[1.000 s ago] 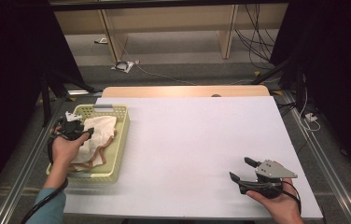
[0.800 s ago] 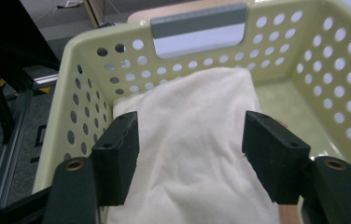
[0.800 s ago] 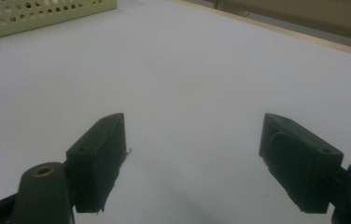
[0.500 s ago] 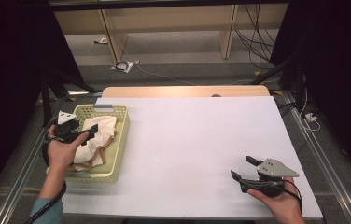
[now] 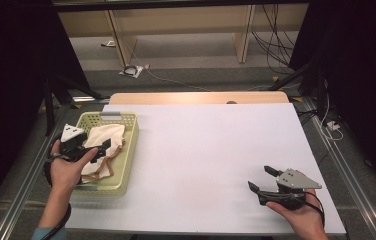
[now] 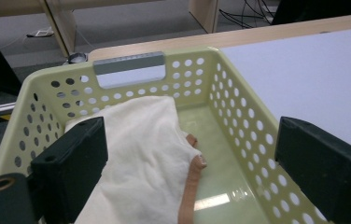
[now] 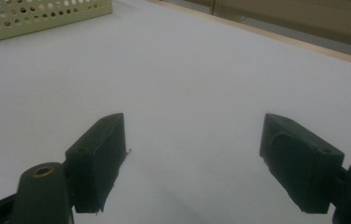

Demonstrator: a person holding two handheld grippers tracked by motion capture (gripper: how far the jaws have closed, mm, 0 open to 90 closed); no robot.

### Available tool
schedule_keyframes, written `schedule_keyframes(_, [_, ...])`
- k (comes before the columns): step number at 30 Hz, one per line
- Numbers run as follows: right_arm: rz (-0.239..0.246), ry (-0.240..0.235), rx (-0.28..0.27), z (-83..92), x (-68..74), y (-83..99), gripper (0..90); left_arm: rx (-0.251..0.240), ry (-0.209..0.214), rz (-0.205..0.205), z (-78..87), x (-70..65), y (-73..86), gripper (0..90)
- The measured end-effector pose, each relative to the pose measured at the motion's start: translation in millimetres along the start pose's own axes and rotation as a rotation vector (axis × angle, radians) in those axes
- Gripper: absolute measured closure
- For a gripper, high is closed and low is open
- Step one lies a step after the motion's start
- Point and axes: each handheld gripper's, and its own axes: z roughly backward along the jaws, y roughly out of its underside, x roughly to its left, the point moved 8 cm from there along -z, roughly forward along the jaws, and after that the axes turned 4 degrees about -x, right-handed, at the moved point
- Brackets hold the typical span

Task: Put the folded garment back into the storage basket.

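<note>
Over the near-left end of the pale green basket [image 5: 126, 155], the left gripper [image 5: 102, 148] hangs with its jaws spread wide; they have just been opening, and nothing is pressed between them. In the left gripper view the cream cloth [image 6: 141, 154] with its tan trim lies in the basket [image 6: 253, 140] below and between the two black jaws, its edge running close by the left one, though no pad pinches it. The cloth [image 5: 103, 142] fills the left and middle of the basket, bunched against the far wall under the grey handle [image 6: 129, 63], while the right side of the basket floor is bare and shiny. The person's left hand [image 5: 66, 167] grips the gripper body from behind, forearm coming up from the bottom edge, jaws pointing toward the right and slightly away across the basket.

At the near-right corner of the white table [image 5: 211, 145], the right gripper [image 5: 260, 179] sits low in the right hand [image 5: 296, 215], well apart from the basket. Its jaws are also spread wide and hold nothing; in the right gripper view bare table [image 7: 201, 93] shows between them. They point leftward across the table, the grey three-cornered plate on top.
</note>
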Motion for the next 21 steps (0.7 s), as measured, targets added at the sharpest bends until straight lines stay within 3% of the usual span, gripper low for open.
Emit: schedule_keyframes(21, [0.008,-0.006,-0.008,1.3,-1.5,-2.2,23.3,0.005,0.035,-0.044,15.2,-25.4,6.6,9.8])
